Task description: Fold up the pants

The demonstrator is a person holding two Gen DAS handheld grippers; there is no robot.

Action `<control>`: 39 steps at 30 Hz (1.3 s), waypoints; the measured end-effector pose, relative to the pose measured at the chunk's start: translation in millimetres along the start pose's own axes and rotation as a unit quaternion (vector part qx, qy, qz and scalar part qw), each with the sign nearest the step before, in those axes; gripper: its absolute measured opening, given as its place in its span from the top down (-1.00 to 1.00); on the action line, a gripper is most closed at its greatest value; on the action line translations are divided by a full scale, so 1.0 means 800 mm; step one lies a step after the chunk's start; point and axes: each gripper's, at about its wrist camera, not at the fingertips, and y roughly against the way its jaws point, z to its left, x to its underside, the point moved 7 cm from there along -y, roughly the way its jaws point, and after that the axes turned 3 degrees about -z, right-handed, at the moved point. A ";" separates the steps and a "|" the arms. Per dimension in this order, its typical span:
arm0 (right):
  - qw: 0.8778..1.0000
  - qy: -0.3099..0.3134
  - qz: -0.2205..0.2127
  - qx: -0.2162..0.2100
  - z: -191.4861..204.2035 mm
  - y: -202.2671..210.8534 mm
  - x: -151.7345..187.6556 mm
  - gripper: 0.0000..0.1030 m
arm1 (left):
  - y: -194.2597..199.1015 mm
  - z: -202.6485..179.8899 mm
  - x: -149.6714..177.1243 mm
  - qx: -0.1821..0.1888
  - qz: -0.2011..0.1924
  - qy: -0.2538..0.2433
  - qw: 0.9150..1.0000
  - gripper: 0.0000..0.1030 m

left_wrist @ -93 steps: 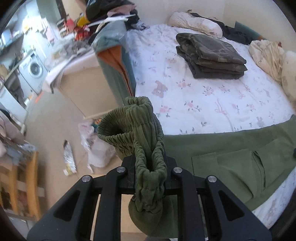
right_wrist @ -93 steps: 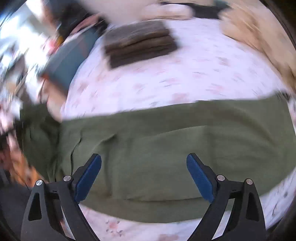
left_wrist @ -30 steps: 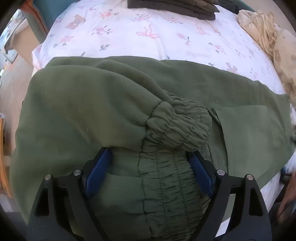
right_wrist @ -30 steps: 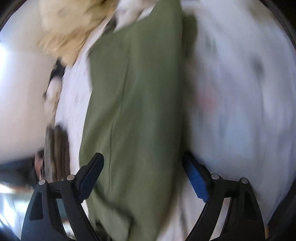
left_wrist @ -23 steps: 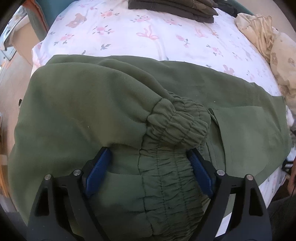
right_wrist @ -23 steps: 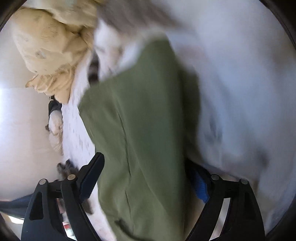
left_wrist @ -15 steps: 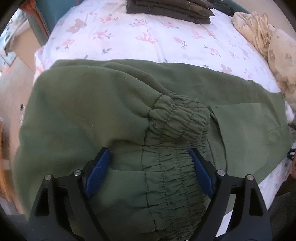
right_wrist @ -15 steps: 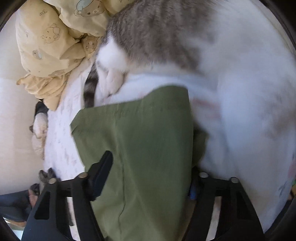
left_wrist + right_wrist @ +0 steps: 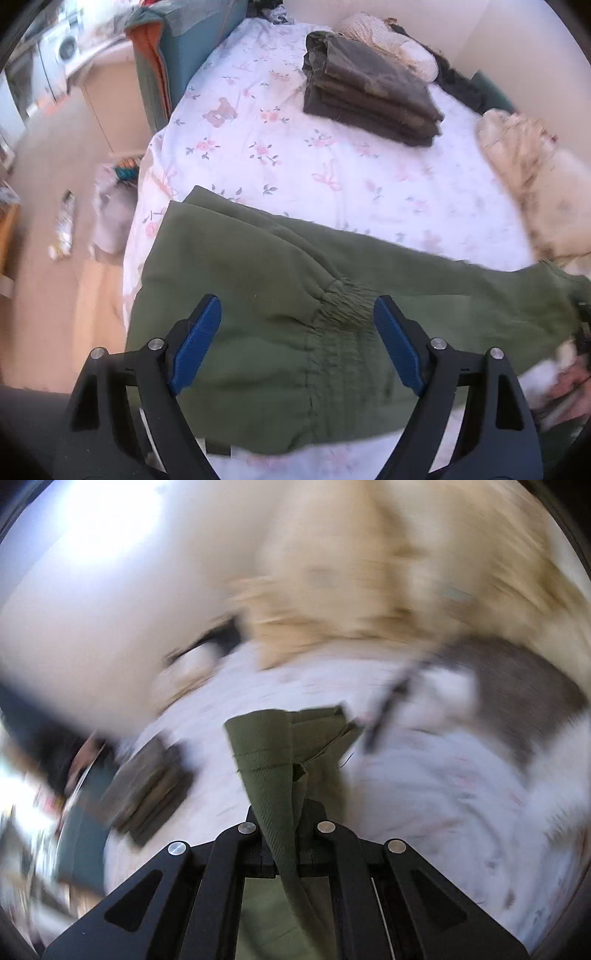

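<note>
On a bed (image 9: 295,155) with a floral sheet, green pants (image 9: 280,295) lie across the near edge, a folded dark stack (image 9: 369,92) beyond. The left gripper (image 9: 295,343) hangs spread wide above the waistband; the right gripper (image 9: 284,827) pinches a pant hem.

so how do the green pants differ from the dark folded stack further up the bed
The green pants lie spread across the near edge of the bed, folded over once; the dark stack is a compact pile of several layers. The right gripper is shut on the green pants' hem; nothing touches the dark stack. Both rest on the floral sheet.
</note>
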 end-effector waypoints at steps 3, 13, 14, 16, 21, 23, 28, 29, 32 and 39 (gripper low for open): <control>0.993 0.099 0.026 -0.067 0.095 0.016 0.031 0.93 | 0.030 0.022 -0.008 0.001 -0.012 -0.016 1.000 -0.60; 0.919 0.214 0.289 -0.162 0.225 -0.019 0.346 0.78 | -0.002 0.053 0.028 0.004 0.046 0.044 0.998 -0.60; 0.912 0.207 0.318 -0.153 0.217 -0.023 0.369 0.72 | 0.000 0.051 0.032 -0.003 0.046 0.025 0.999 -0.60; 0.902 0.170 0.368 -0.151 0.203 -0.026 0.397 0.53 | 0.004 0.046 0.038 -0.007 0.044 0.006 0.999 -0.60; 0.873 0.117 0.445 -0.161 0.204 -0.005 0.390 0.06 | 0.002 0.038 0.047 0.013 0.060 0.007 0.998 -0.60; 0.879 0.130 0.428 -0.165 0.209 0.007 0.365 0.06 | 0.002 0.033 0.047 0.020 0.063 0.007 0.998 -0.60; 0.933 0.155 0.317 -0.068 0.169 -0.018 0.278 0.06 | -0.005 0.008 0.057 0.027 0.072 -0.017 0.997 -0.60; 0.939 0.151 0.309 -0.030 0.151 -0.030 0.271 0.06 | -0.008 0.004 0.060 0.026 0.074 -0.024 0.997 -0.60; 0.936 0.118 0.317 0.096 0.079 -0.068 0.276 0.06 | -0.016 -0.004 0.065 0.017 0.078 -0.041 0.996 -0.60; 0.937 -0.034 0.348 0.021 0.062 -0.071 0.283 0.06 | -0.023 -0.010 0.077 0.008 0.087 -0.062 0.994 -0.60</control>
